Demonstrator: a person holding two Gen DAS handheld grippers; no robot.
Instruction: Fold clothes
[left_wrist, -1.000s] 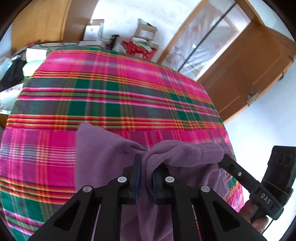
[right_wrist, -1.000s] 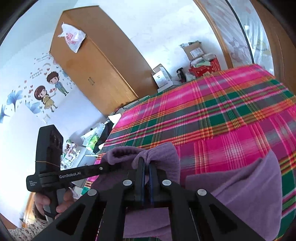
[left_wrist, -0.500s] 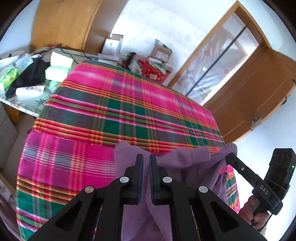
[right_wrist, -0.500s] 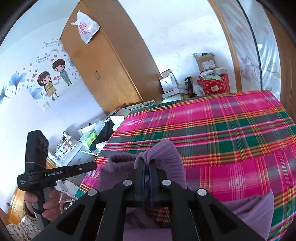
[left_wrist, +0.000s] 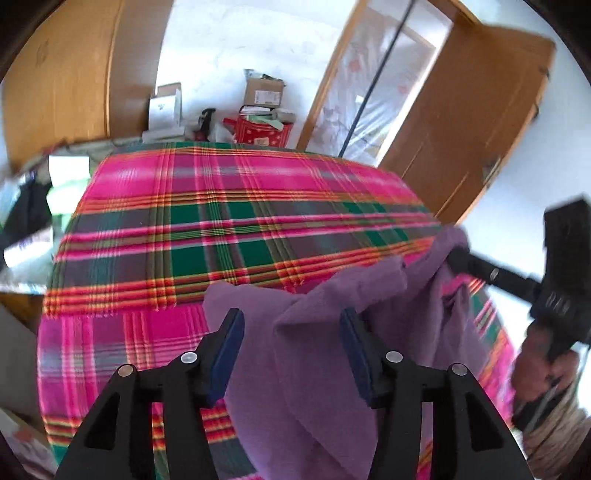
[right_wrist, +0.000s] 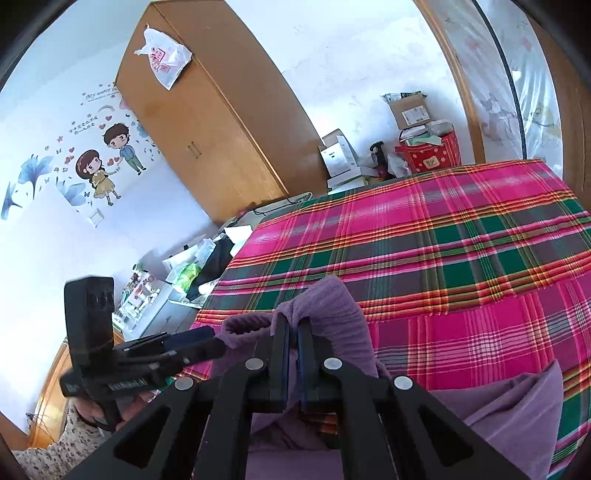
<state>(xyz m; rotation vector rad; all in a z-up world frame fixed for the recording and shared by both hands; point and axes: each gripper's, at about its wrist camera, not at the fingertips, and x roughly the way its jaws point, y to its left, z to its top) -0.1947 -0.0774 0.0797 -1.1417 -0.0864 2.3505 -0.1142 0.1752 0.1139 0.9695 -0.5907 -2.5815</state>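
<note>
A purple fleece garment (left_wrist: 314, 373) hangs bunched above the near end of a bed covered by a pink and green plaid blanket (left_wrist: 221, 221). My left gripper (left_wrist: 291, 325) is open, and the cloth sags between its fingers and drapes against the right one. In the right wrist view, my right gripper (right_wrist: 291, 326) is shut on a raised fold of the garment (right_wrist: 332, 306). From the left wrist view, the right gripper (left_wrist: 453, 254) holds the cloth's upper right corner. The left gripper (right_wrist: 218, 341) sits just left of that fold, held by a hand.
The plaid blanket (right_wrist: 443, 240) stretches away beyond the garment. A cluttered side table (right_wrist: 184, 273) stands to the left of the bed. A wooden wardrobe (right_wrist: 221, 122), cardboard boxes (left_wrist: 264, 92) and a red bin (left_wrist: 262, 133) line the far wall. A wooden door (left_wrist: 461, 122) is at the right.
My left gripper has opened and let go of the garment, which now slumps between its fingers. My right gripper stays shut on its fold. Both cameras have tilted a little.
</note>
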